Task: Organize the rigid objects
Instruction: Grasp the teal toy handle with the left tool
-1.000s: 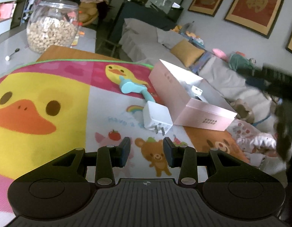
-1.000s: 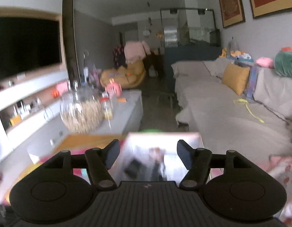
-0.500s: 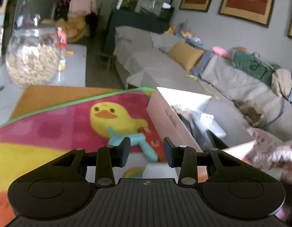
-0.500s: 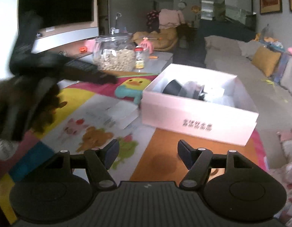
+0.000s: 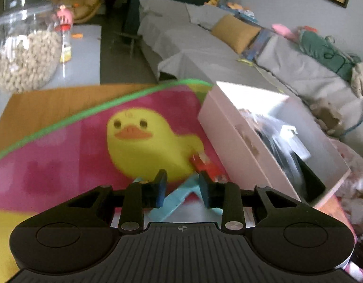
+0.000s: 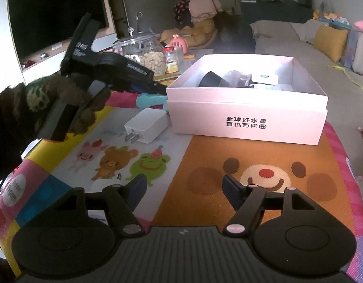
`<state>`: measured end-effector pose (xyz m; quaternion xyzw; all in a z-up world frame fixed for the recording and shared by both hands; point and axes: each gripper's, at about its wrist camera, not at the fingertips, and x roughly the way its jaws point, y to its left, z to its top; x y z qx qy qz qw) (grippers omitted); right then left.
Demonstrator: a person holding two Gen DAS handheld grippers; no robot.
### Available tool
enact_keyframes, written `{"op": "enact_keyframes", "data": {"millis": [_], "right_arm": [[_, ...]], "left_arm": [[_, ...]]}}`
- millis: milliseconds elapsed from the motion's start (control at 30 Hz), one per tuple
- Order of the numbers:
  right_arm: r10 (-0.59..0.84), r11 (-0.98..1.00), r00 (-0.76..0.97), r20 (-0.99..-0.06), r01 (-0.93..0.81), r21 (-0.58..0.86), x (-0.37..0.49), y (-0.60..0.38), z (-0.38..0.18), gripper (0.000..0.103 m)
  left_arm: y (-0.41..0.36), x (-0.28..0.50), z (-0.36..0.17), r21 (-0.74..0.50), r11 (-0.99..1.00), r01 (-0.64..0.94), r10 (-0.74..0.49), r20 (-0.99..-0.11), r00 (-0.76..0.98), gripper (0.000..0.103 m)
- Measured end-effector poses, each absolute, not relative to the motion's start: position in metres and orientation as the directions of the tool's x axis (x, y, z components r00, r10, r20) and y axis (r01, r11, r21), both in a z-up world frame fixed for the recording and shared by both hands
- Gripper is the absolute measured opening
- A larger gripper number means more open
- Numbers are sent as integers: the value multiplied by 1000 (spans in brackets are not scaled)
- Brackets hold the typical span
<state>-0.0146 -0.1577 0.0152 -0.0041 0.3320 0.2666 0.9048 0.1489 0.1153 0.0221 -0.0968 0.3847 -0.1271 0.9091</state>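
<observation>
Turquoise plastic is the prize: the left claw (image 5: 182, 189) hangs low over a light-blue handled object (image 5: 174, 202) lying on the cartoon-print mat (image 5: 63, 155) that covers the desk, its jaws parted with the handle between them but not yet pinched. Seen from the right wrist view, the same object (image 6: 150, 100) lies just beside the left wall of the pink cardboard box (image 6: 247, 120), its far end hidden behind the box and the left tool's body. It looks stiff, light and smooth, so a grip across the narrow handle, near its middle, seems the safest hold; the rounded head would likely slip. What the object actually is cannot be made out, and motion blur softens it in the left wrist view.

Near it on the mat rests a white plug adapter (image 6: 147, 128), prongs pointing toward the camera: hard, compact, probably best taken across its flat sides.

Inside the box sit a dark round item (image 6: 210, 79), clear plastic wrapping and a small white piece (image 6: 265, 79), their shapes partly hidden by the front wall.

At right, the right claw (image 6: 184, 194) hovers above the mat's bear face, jaws wide apart and holding nothing.
</observation>
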Motion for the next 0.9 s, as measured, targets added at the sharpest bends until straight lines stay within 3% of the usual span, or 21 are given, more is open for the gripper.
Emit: {"op": "enact_keyframes", "data": {"millis": [100, 300, 433, 700, 867, 900], "right_arm": [[479, 858, 637, -604, -484, 171, -13, -157, 15, 72], [476, 858, 631, -612, -485, 167, -13, -156, 14, 73], [474, 859, 631, -614, -485, 164, -12, -154, 13, 74], [465, 869, 682, -564, -473, 144, -7, -148, 38, 72], [483, 848, 647, -590, -513, 131, 37, -103, 85, 39], [490, 836, 626, -607, -535, 122, 50, -89, 93, 24]], "left_arm": [[110, 125, 21, -249, 951, 185, -308, -685, 661, 30], [88, 94, 17, -27, 968, 249, -198, -693, 693, 28], [96, 90, 15, -75, 976, 202, -200, -672, 713, 19], [114, 16, 12, -145, 983, 113, -179, -624, 761, 19], [124, -12, 5, -210, 974, 85, -189, -553, 811, 19], [127, -11, 6, -221, 972, 77, -189, -551, 813, 19]]}}
